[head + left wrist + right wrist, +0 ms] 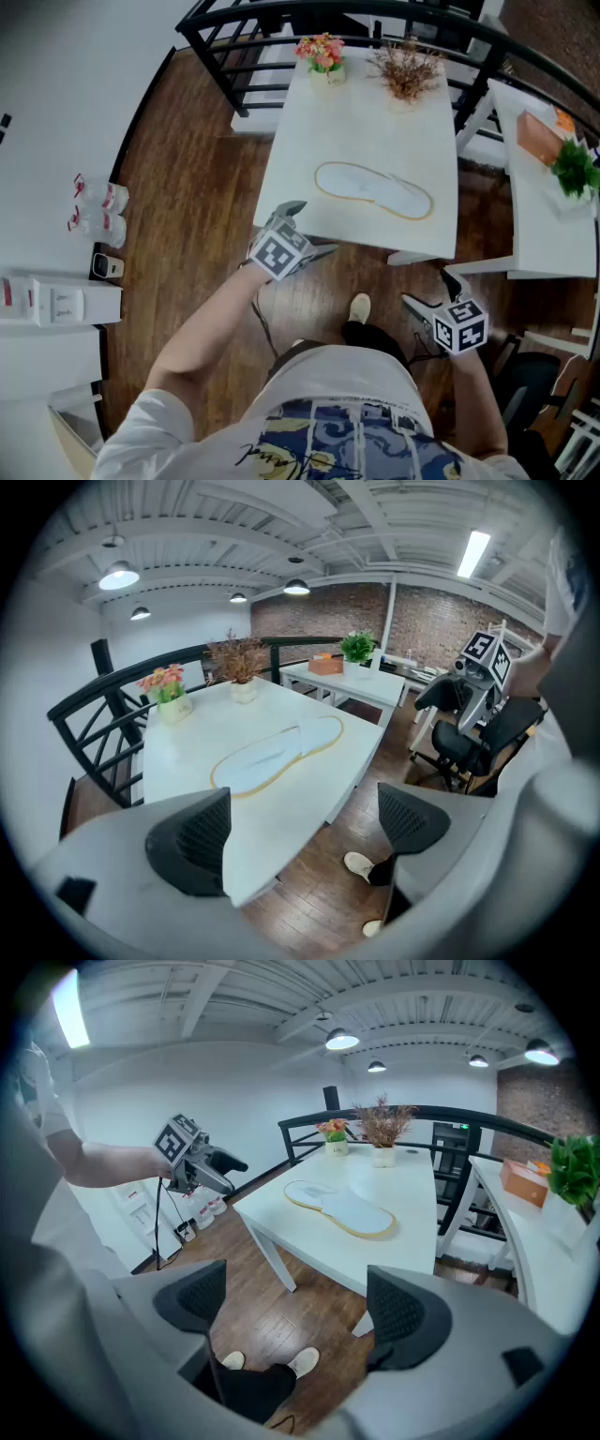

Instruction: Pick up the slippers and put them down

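Note:
A flat white slipper (373, 190) with a tan rim lies in the middle of the white table (309, 211). It also shows in the left gripper view as the slipper (281, 752) and in the right gripper view as the slipper (342, 1207). My left gripper (314, 230) hovers at the table's near left corner, open, with nothing between its jaws (300, 832). My right gripper (429, 291) is open and empty too, held over the wooden floor short of the table's near right corner (295, 1312). Neither gripper touches the slipper.
A pot of pink flowers (322, 53) and a dried plant (406, 70) stand at the table's far edge. A black railing (234, 56) runs behind. A second white table (539, 202) at right carries an orange box and a green plant. Bottles (94, 211) stand at left, a black chair (469, 747) at right.

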